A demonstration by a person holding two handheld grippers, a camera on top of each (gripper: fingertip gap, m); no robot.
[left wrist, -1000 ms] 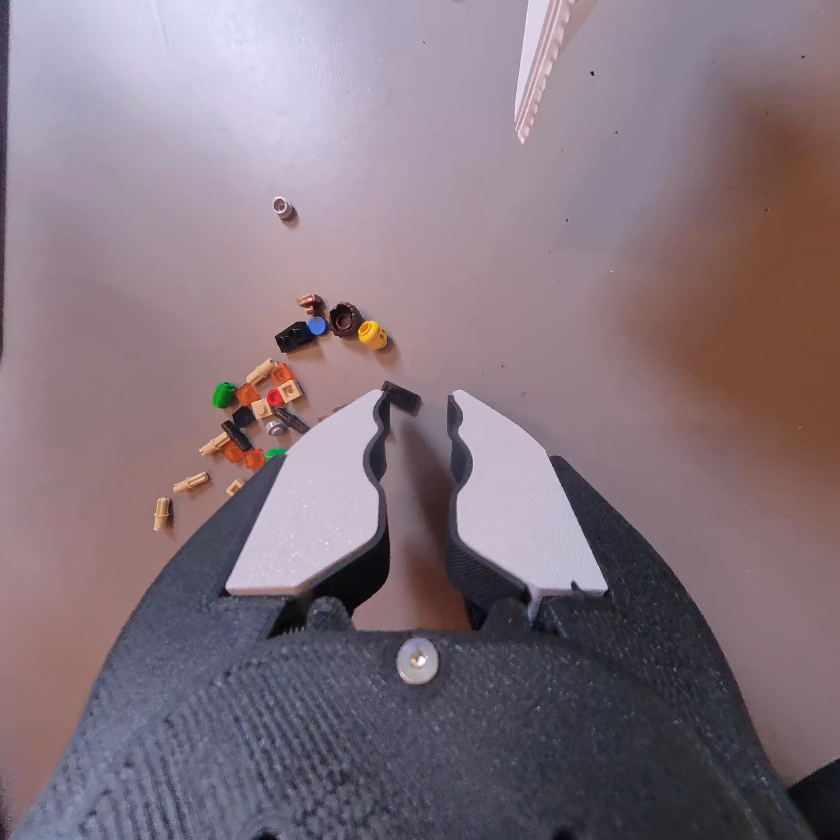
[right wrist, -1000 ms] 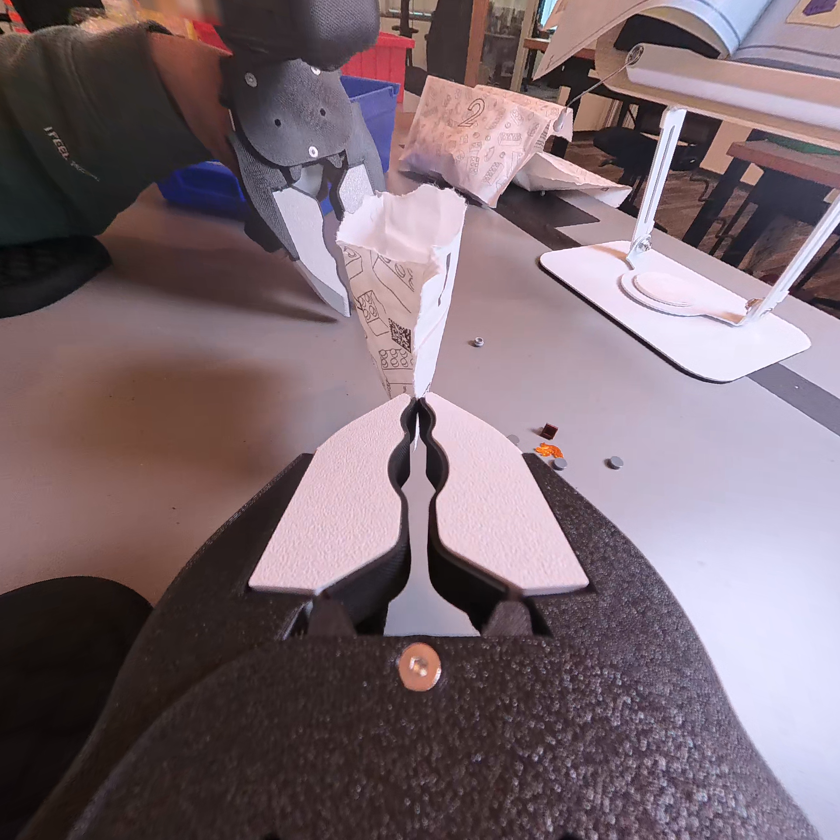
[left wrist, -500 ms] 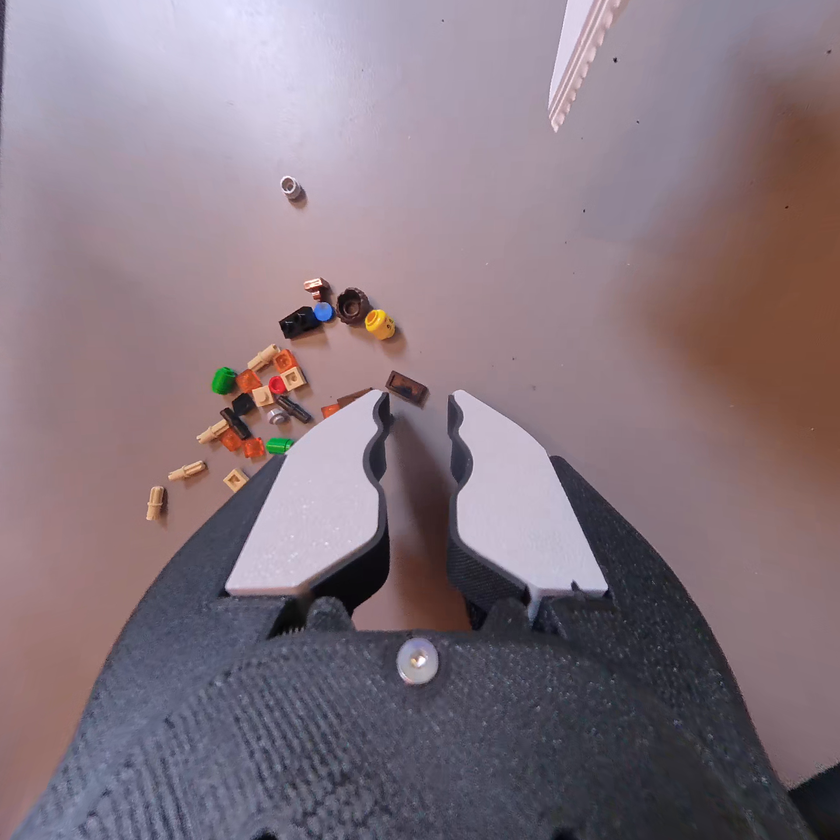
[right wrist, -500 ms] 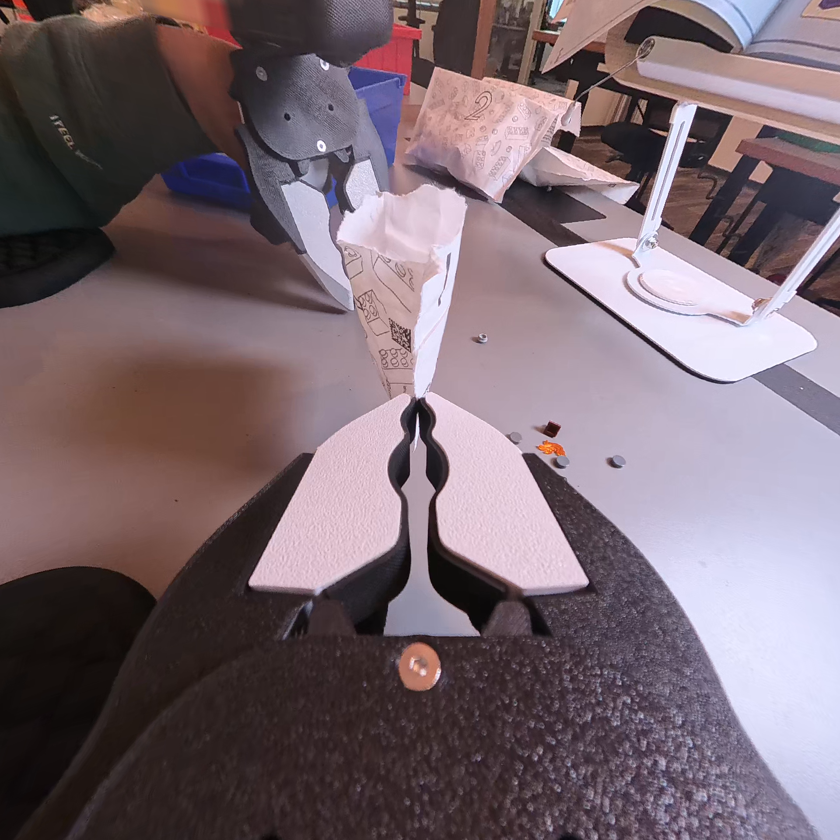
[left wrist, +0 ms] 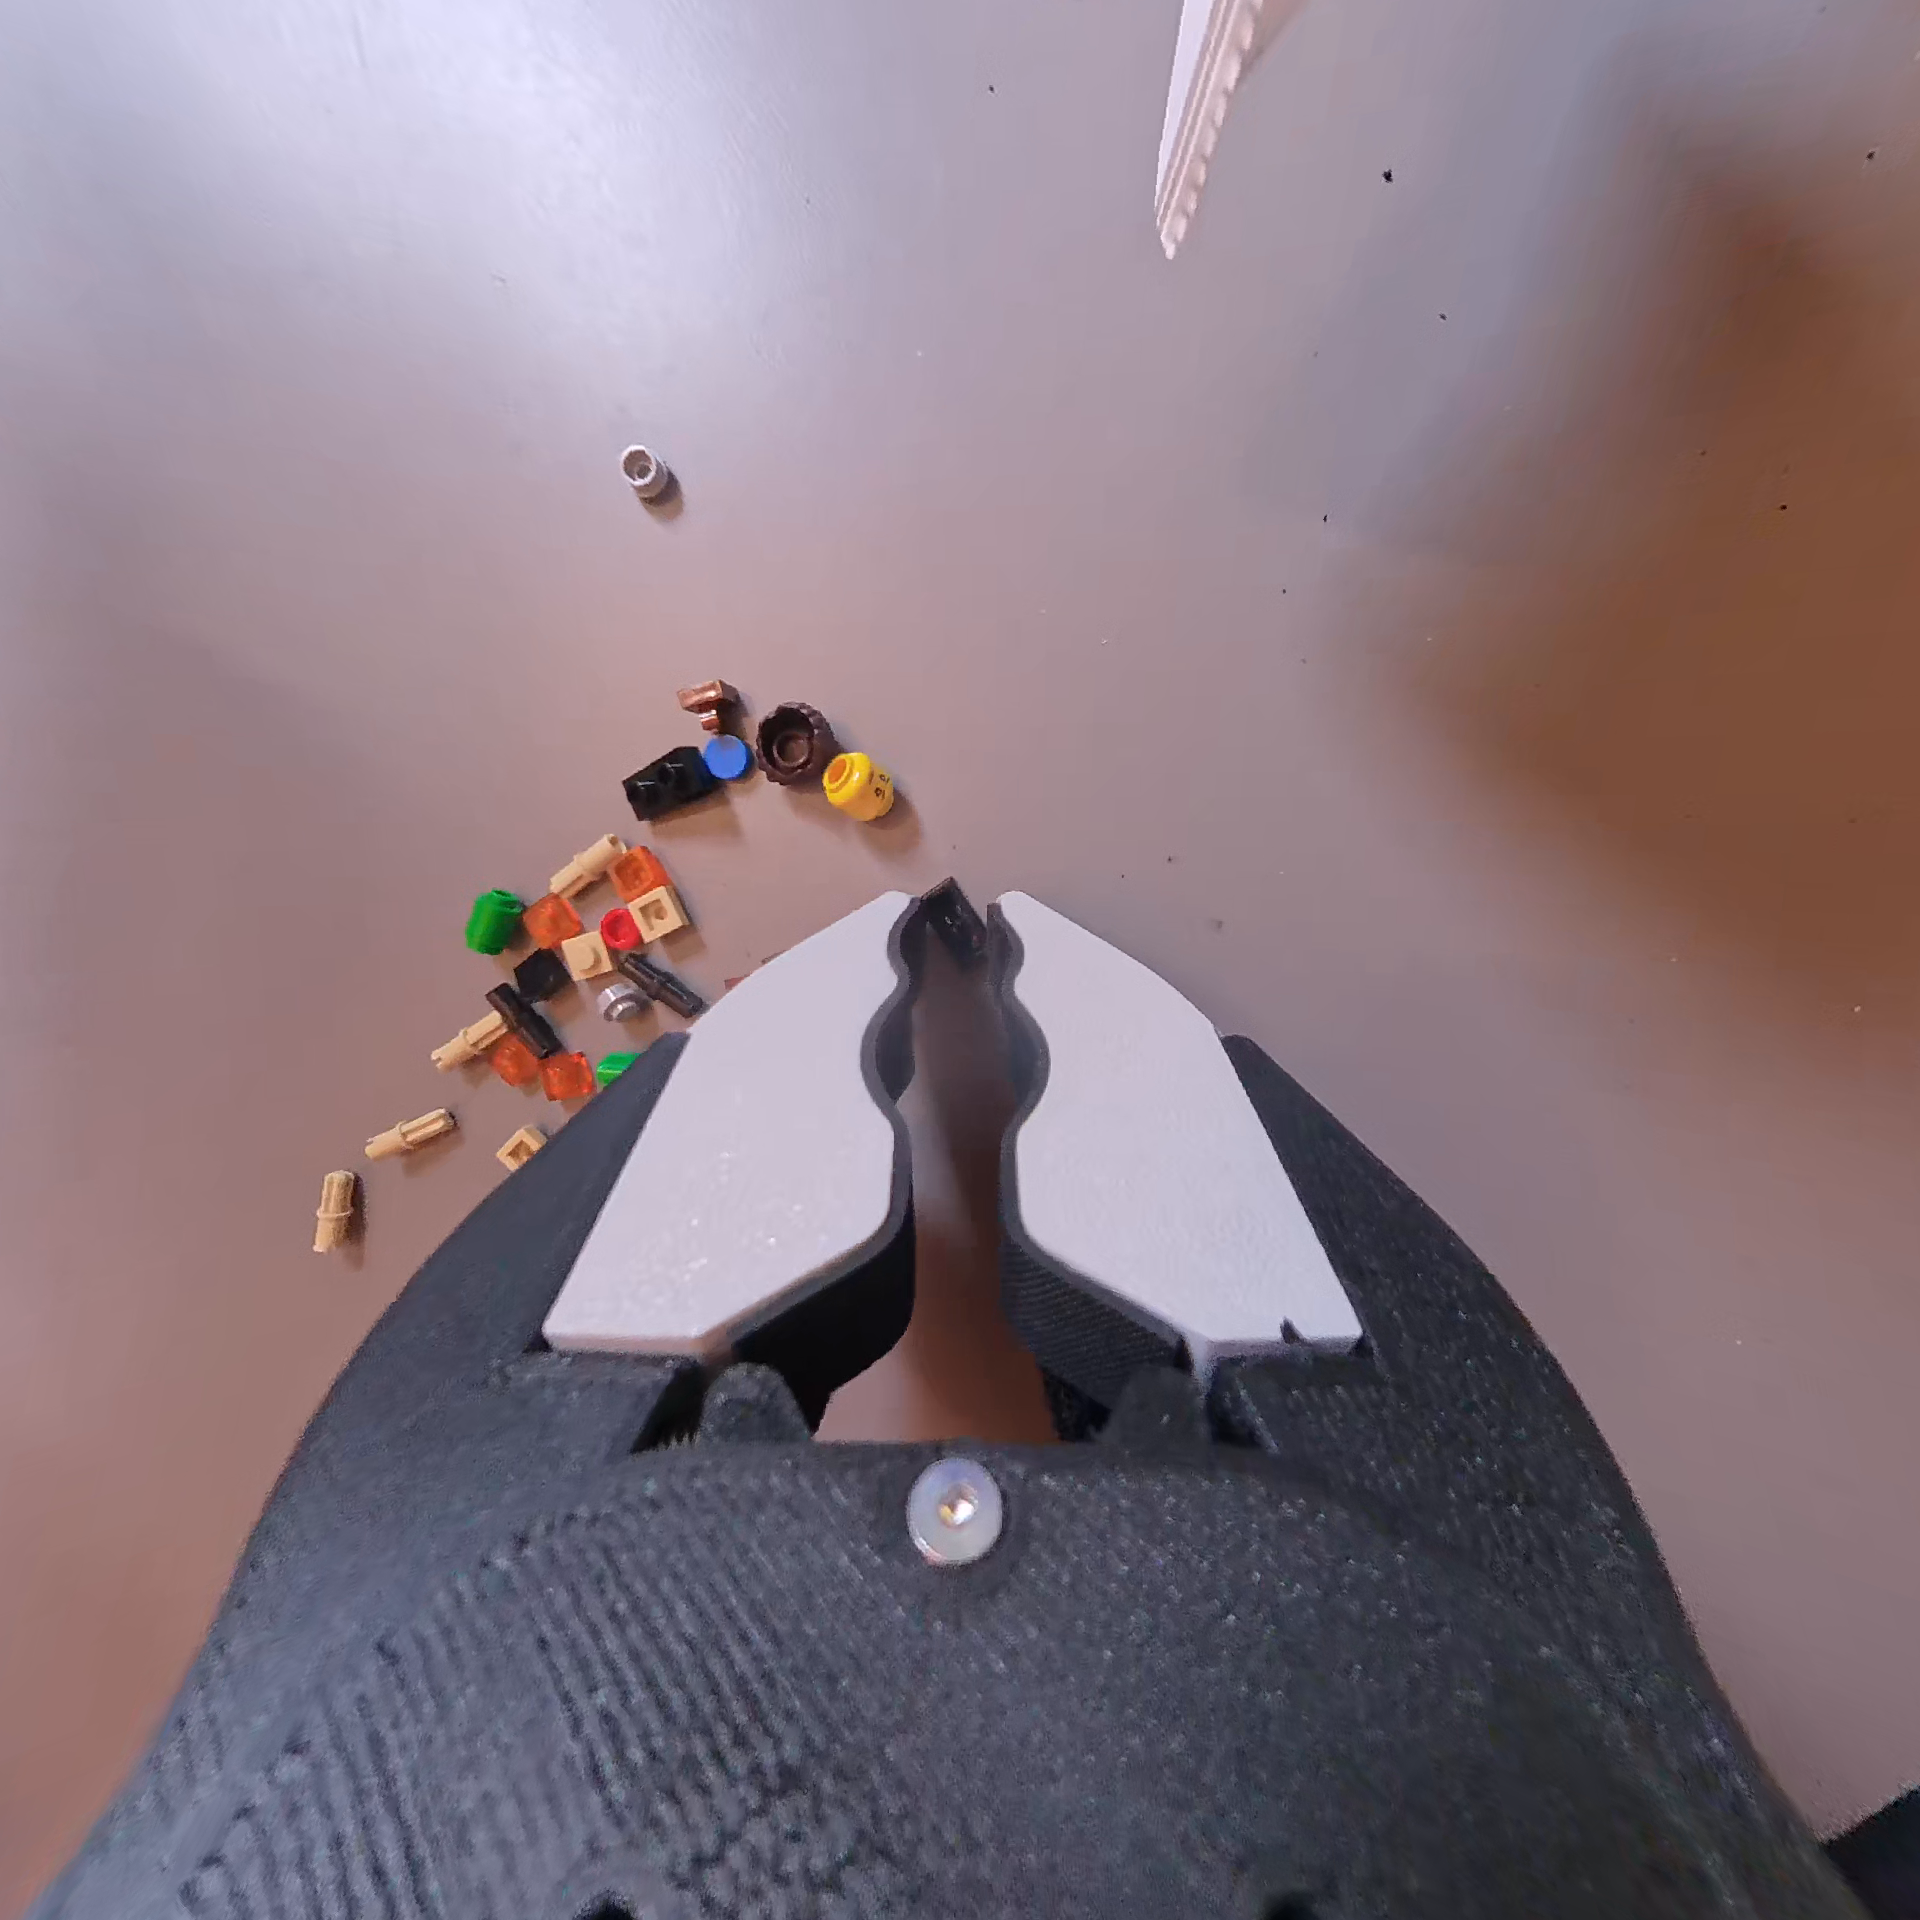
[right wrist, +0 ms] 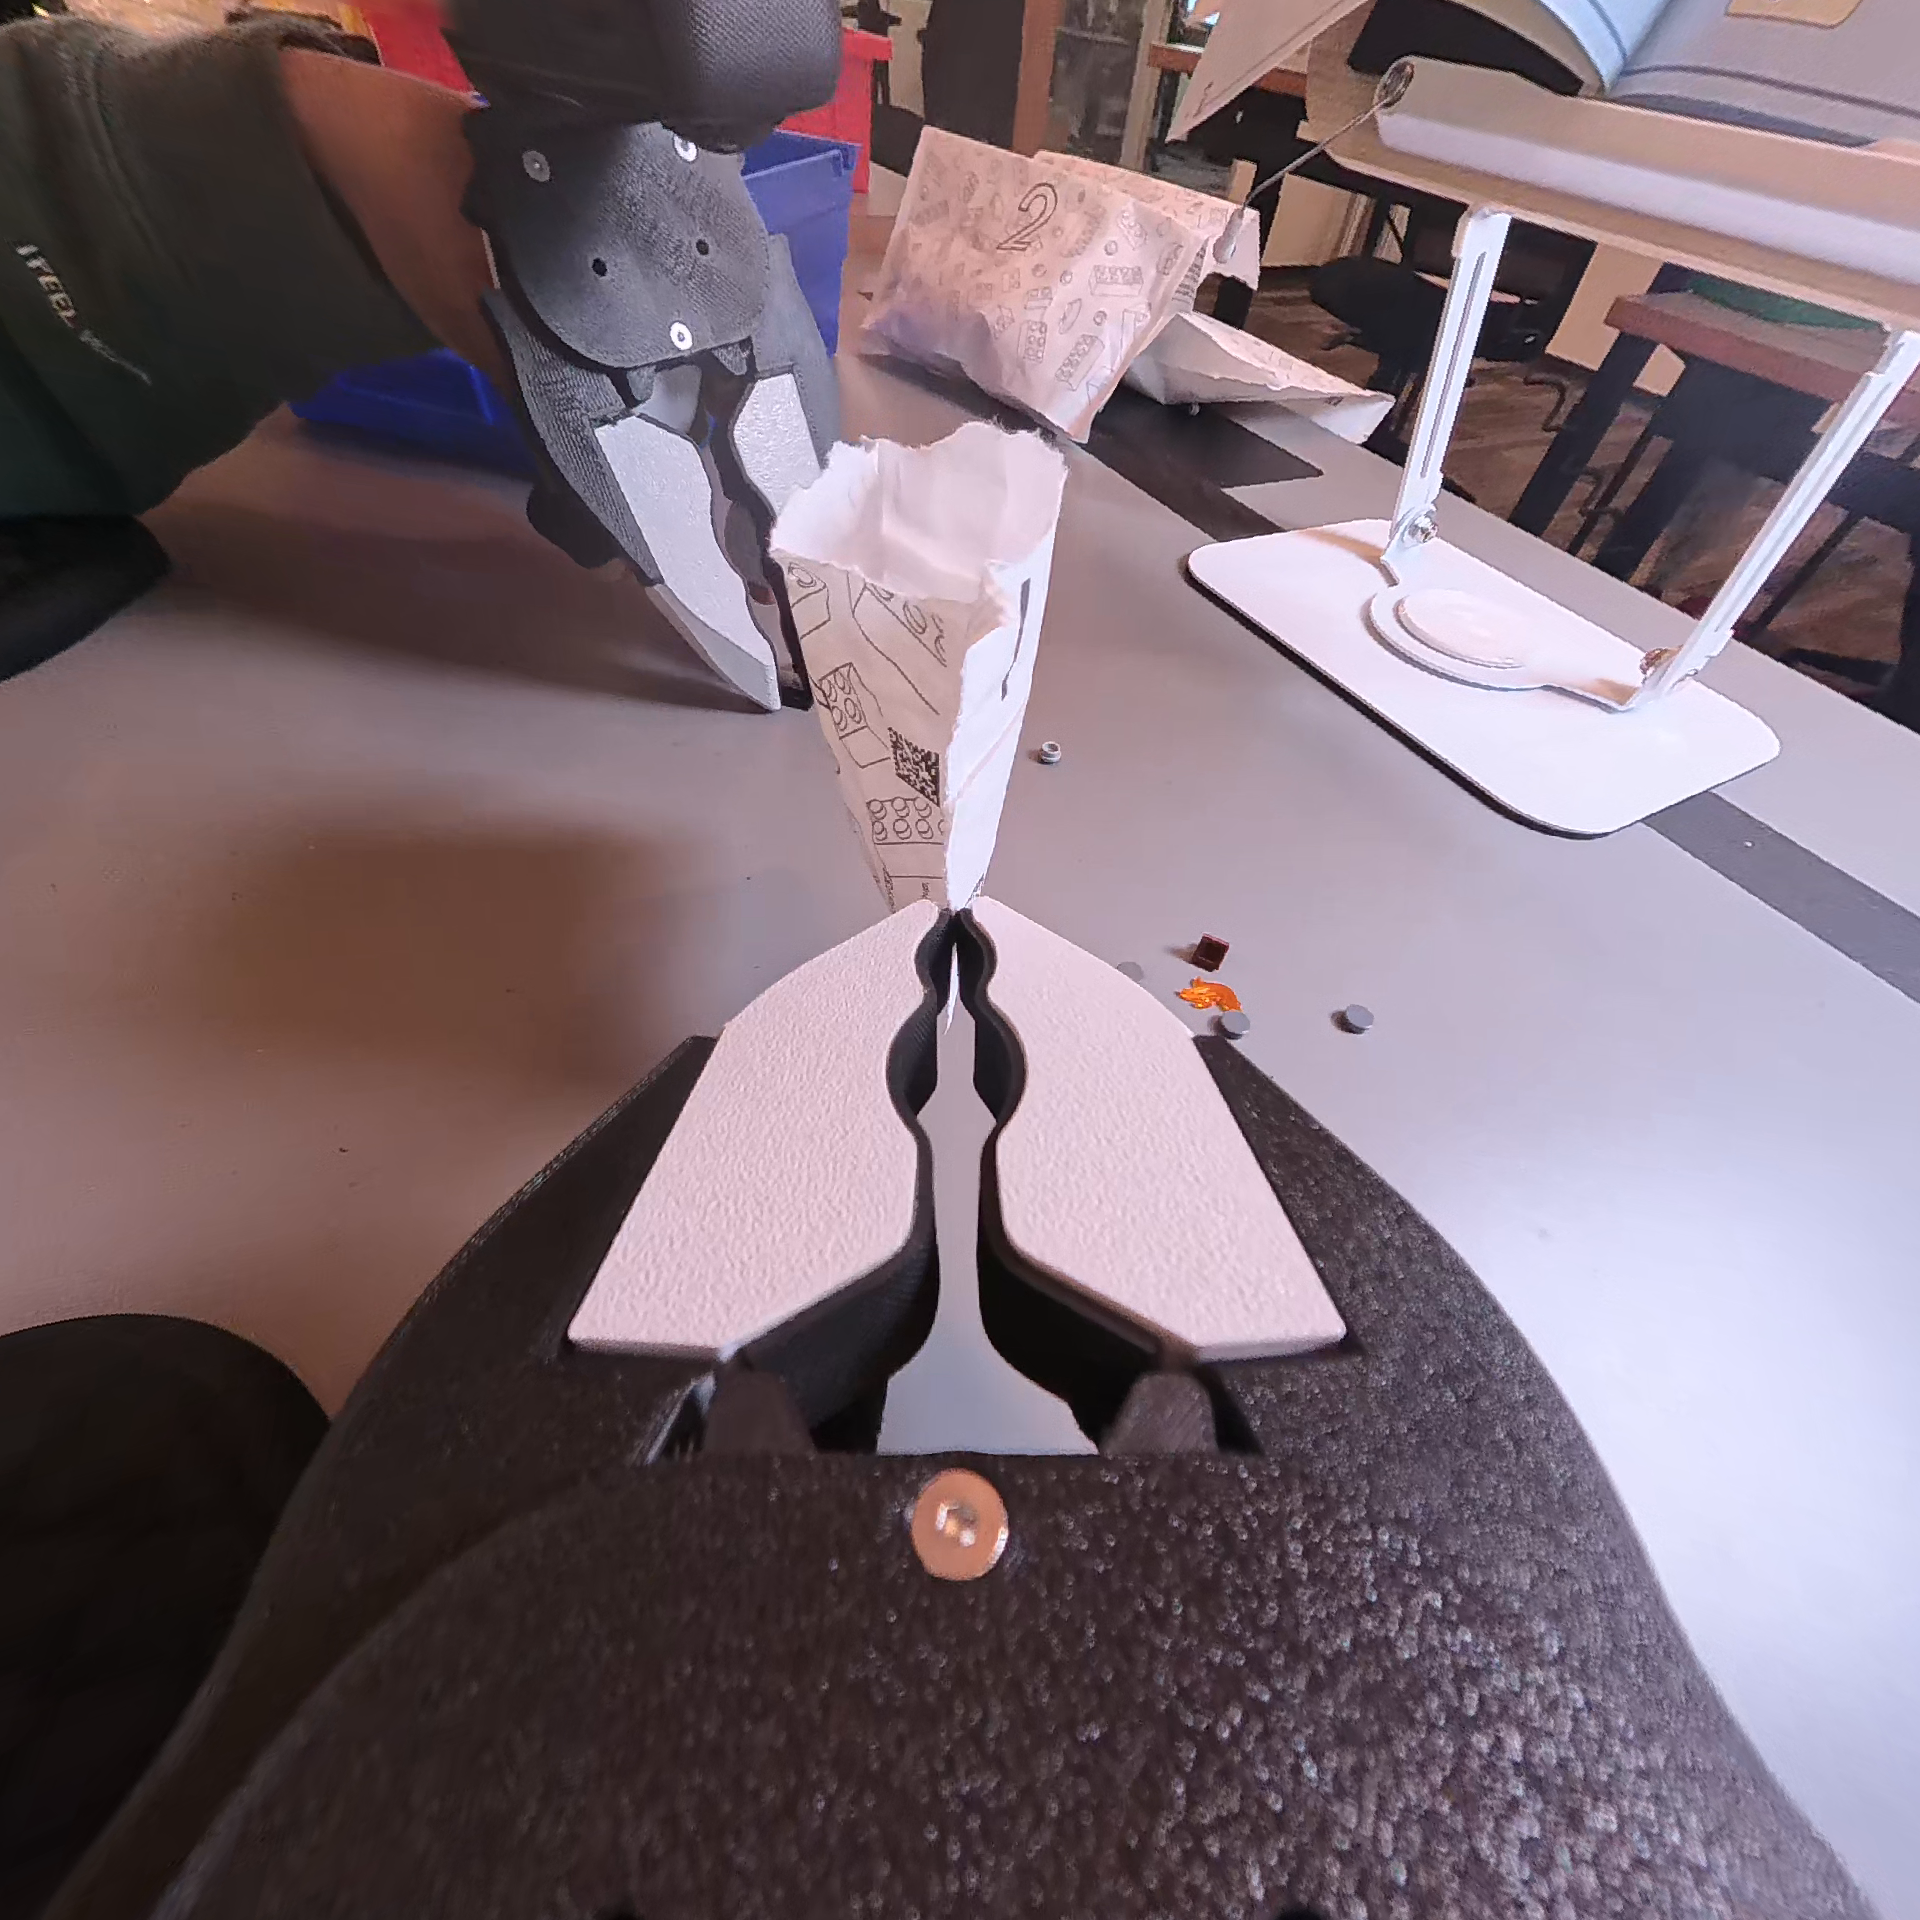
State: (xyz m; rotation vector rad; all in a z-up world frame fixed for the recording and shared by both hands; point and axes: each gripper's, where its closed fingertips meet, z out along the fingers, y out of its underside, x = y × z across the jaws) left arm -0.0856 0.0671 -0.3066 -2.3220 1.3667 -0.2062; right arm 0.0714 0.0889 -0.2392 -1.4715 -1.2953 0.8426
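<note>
1. The left gripper [left wrist: 954, 914] is pointing down at the grey table [left wrist: 1351, 727], its fingertips pinching a small dark brown tile [left wrist: 956, 920].
2. The tile is looking light, rigid and slick – likely to twist unless taken across its flat faces.
3. A scatter of small bricks [left wrist: 582, 956] is lying just left of it, a yellow round piece [left wrist: 857, 785] close ahead.
4. The right gripper [right wrist: 954, 920] is clamping the bottom tip of a torn printed paper bag [right wrist: 920, 623] – thin, soft and easily ripped – with its mouth standing open upward.
</note>
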